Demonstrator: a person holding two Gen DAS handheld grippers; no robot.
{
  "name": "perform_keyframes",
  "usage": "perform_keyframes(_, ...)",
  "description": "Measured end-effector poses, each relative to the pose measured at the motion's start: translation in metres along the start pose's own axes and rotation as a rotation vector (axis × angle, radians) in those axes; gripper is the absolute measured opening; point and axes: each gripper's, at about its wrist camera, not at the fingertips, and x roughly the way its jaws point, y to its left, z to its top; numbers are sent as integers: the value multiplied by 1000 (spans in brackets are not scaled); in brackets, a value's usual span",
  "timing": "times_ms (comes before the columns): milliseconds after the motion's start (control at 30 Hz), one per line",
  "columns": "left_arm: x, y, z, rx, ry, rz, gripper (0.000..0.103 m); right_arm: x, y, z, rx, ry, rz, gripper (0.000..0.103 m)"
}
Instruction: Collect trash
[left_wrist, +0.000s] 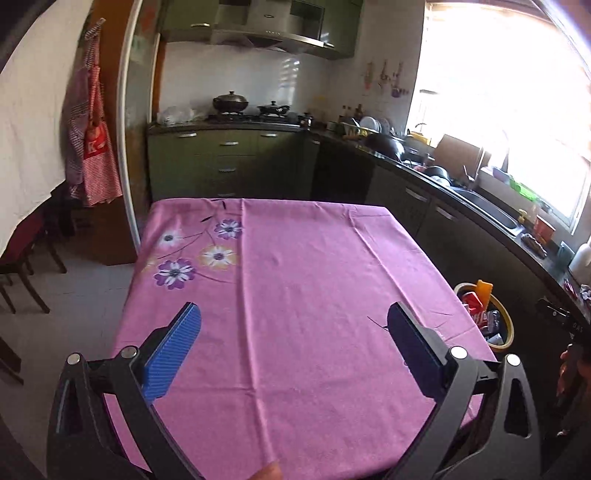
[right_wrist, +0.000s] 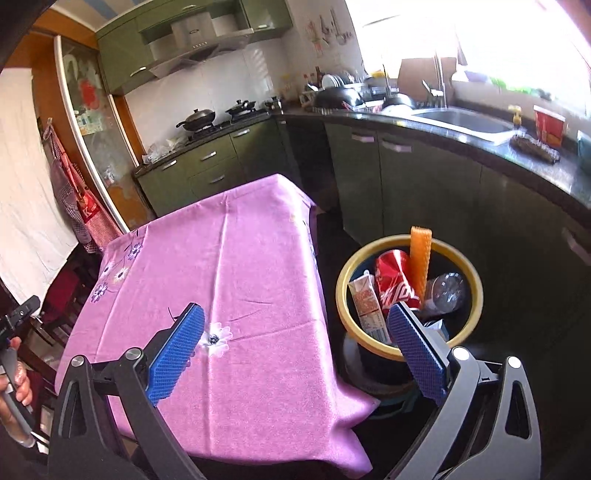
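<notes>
While both jaws gape with nothing between: left gripper (left_wrist: 293, 321) over pink tablecloth (left_wrist: 295, 258); yellow-rimmed bin (right_wrist: 476, 291) with can (right_wrist: 393, 282), carton (right_wrist: 367, 302), bottle (right_wrist: 445, 291) just beyond right gripper (right_wrist: 295, 323), right of its tips.

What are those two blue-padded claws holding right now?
Nothing. The left gripper and right gripper both stand open and empty; the trash sits in the bin.
</notes>
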Motion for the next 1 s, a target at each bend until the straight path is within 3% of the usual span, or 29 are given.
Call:
perform_keyframes(333,-46,-3,-5,78,-100,76,96,-49,35,-15,-100,-103,-87,98)
perform_keyframes(567,-73,-4,-7,78,-154,56,96,-73,38,-23,-131,-142,-109,98)
perform_keyframes(1000,-83,-10,-9,86,-180,47,96,-87,34,-26,-135,-169,-112,98)
